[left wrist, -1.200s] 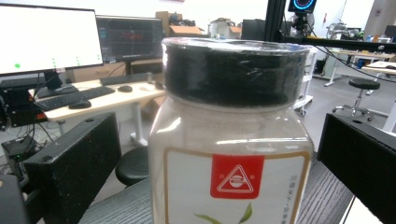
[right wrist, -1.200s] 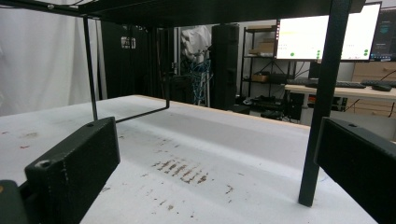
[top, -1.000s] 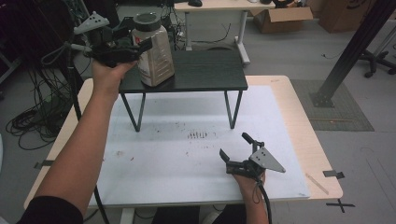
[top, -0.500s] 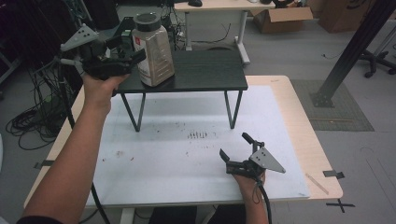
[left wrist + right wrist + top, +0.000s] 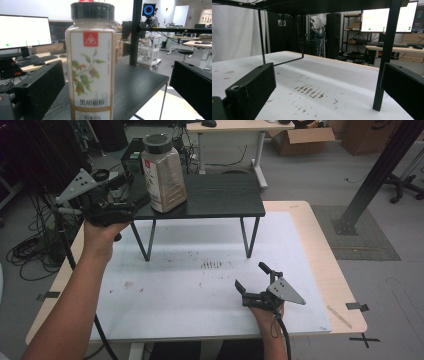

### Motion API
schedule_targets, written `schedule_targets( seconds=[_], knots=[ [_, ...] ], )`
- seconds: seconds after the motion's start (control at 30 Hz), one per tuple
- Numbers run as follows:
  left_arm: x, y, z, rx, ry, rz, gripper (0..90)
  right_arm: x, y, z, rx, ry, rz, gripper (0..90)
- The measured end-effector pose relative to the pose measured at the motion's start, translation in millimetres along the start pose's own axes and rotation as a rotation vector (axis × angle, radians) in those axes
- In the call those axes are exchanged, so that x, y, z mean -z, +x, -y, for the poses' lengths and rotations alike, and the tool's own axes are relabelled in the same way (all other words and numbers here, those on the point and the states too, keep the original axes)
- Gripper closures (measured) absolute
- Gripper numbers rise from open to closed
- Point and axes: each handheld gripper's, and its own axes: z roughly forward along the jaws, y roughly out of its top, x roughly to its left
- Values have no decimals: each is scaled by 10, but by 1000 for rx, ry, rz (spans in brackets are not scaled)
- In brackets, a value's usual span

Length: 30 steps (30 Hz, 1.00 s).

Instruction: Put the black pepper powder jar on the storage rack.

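So the pepper jar (image 5: 163,172) stands upright on the left end of the little black shelf (image 5: 220,200), which sits on the white table (image 5: 165,300). The left gripper (image 5: 131,190) is just off the shelf's left edge with its jaws spread wide, and in the left gripper view the jar (image 5: 91,62) sits between them, touching neither. The right gripper (image 5: 250,277) rests down on the table, well apart from the jar, jaws also spread with nothing in them
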Motion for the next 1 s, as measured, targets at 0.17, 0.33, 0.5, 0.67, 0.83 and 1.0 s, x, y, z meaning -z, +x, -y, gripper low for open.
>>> schedule_targets(
  seconds=[0.17, 0.33, 0.5, 0.67, 0.83, 1.0],
  knots=[
    [80, -57, 93, 1, 7, -13, 2, 4, 1, 1, -2, -3, -3, 0],
    [144, -100, 231, 9, 19, -20, 2, 5, 1, 1, -3, -4, -4, 0],
    [209, -110, 397, 19, 34, -32, 3, 5, 1, 1, -2, -4, -6, 0],
    [301, -93, 591, 42, 43, -49, 2, 1, 1, 0, 1, -1, -7, 0],
    [389, -45, 818, 50, 64, -70, 2, -2, 0, -1, 3, 1, -5, 0],
    [461, -1, 1027, 58, 75, -86, 2, -2, 1, -1, 1, 2, -5, 0]
  ],
)
